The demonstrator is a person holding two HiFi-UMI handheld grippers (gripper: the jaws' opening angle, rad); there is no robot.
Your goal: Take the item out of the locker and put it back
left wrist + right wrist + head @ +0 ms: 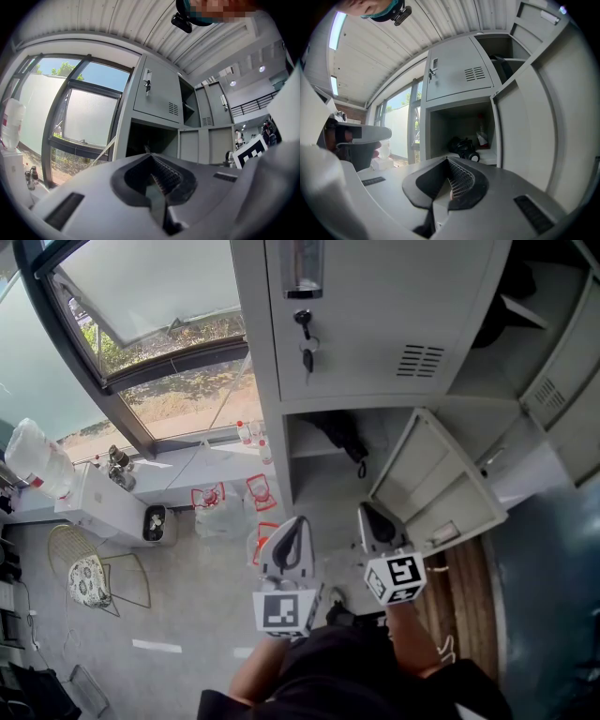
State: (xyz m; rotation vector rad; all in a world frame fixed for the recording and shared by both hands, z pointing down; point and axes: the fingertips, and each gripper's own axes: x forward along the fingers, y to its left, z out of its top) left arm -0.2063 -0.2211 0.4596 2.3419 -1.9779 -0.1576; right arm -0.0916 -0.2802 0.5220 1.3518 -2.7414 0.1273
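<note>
The black item [464, 147] lies inside the open compartment [436, 136] of the locker [262, 381], on the floor of that compartment. It is dark and lumpy, and I cannot tell what it is. A small red and white thing [482, 138] stands just beside it, too small to make out. In the left gripper view the same compartment is only a dark hole, and the item does not show there. In the head view it sits in shadow and looks like a black blob.

The compartment's door [436, 486] hangs wide open at the right. The door above [375, 306] is shut, with keys [305, 334] hanging from its lock. The person's arms are cut off at the bottom of the head view.

The left gripper [151, 157] is clenched. Its jaws press together with nothing between them. It is held out in front of the locker and touches nothing.

The right gripper [447, 159] is clenched too, and it is empty. It points at the open compartment. The black item is ahead of it, apart from the jaws and not touched.

The two grippers are near each other, side by side.
</note>
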